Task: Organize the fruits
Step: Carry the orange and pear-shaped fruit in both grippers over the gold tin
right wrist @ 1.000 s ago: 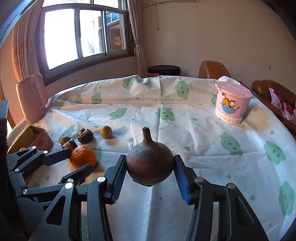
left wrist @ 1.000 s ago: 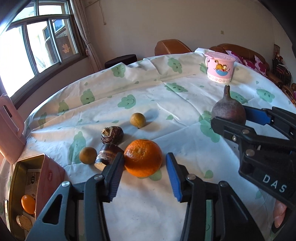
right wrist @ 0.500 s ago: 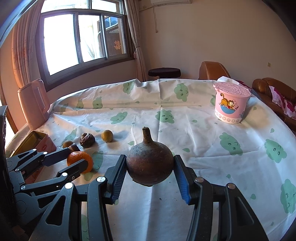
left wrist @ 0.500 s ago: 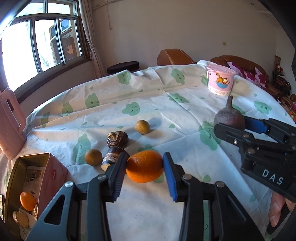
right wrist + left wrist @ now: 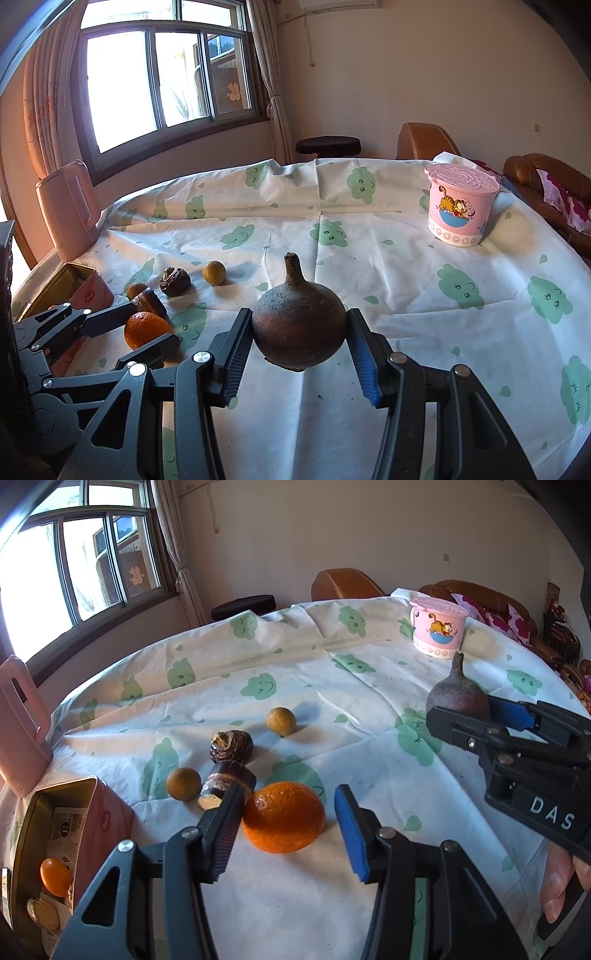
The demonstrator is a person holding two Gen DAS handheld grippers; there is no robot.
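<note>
Orange and dimpled, the orange [image 5: 284, 821] sits on the tablecloth [image 5: 332, 701] between the jaws of your left gripper [image 5: 286, 829], which have just been opening; a gap shows at the blue pad [image 5: 349, 834]. Your right gripper [image 5: 299, 350] clamps the brown stemmed fruit [image 5: 299, 332], both pads pressed to its sides. Left of your left gripper stands the pink tin [image 5: 107, 819], a small orange fruit [image 5: 55, 877] inside

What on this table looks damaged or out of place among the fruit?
The dark wrinkled fruit between the two small brown ones looks shrivelled, its top split open. Just in front, a dark cut chunk lies tipped on its side. Dark crumbs speckle the cloth near the right gripper.
</note>
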